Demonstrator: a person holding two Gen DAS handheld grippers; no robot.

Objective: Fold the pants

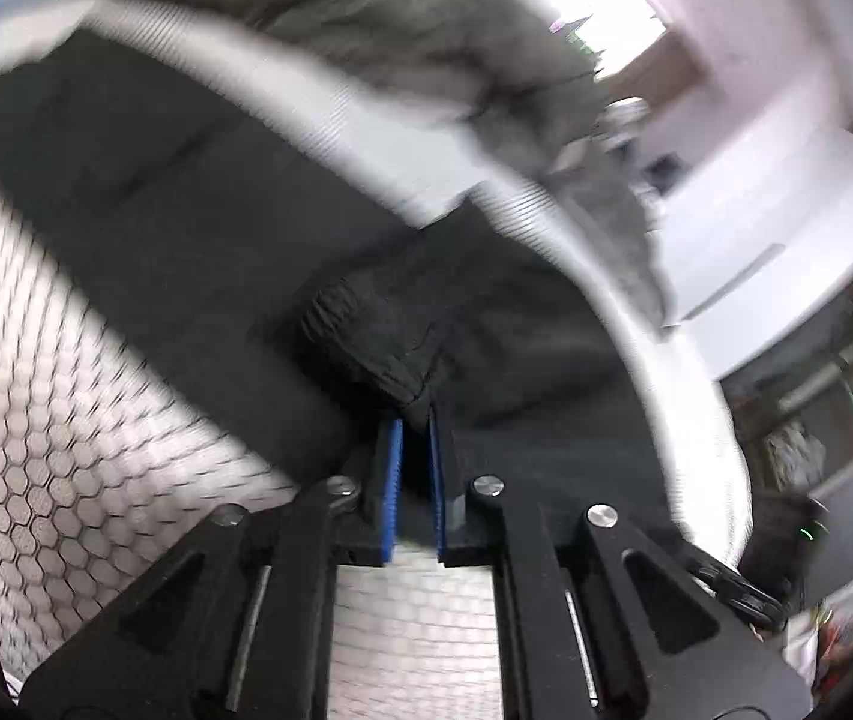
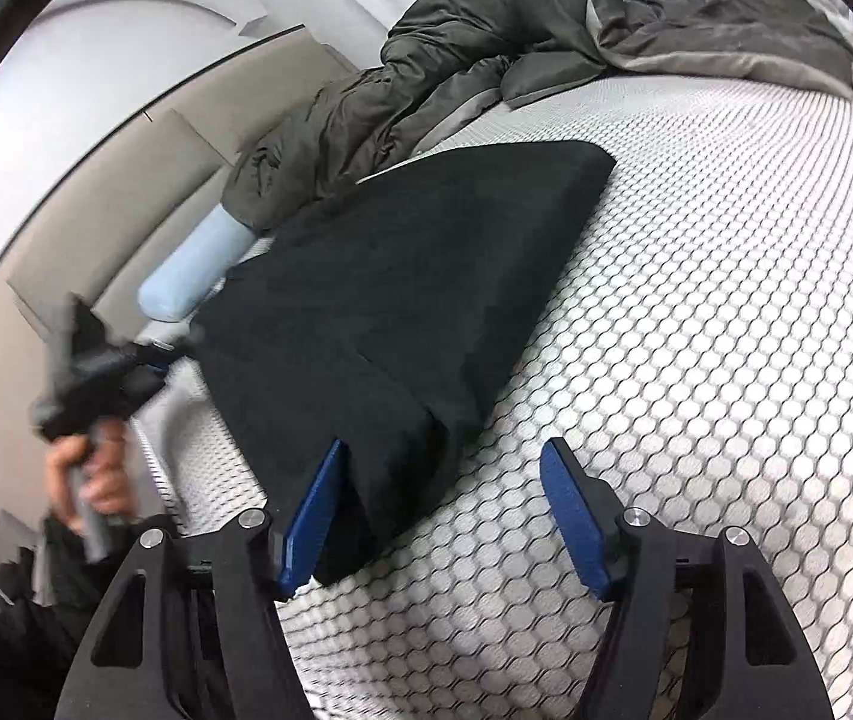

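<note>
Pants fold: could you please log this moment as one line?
left gripper: shut on pants | right gripper: open at pants corner | mattress

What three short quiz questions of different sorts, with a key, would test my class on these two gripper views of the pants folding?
1. True or false: the left gripper is shut on the black pants.
2. The right gripper is: A open, B shut on the pants, C out of view.
3. What pattern covers the mattress?

Key: 1 true, its blue pads pinch a bunched edge. 2 A. 3 hexagons.
</note>
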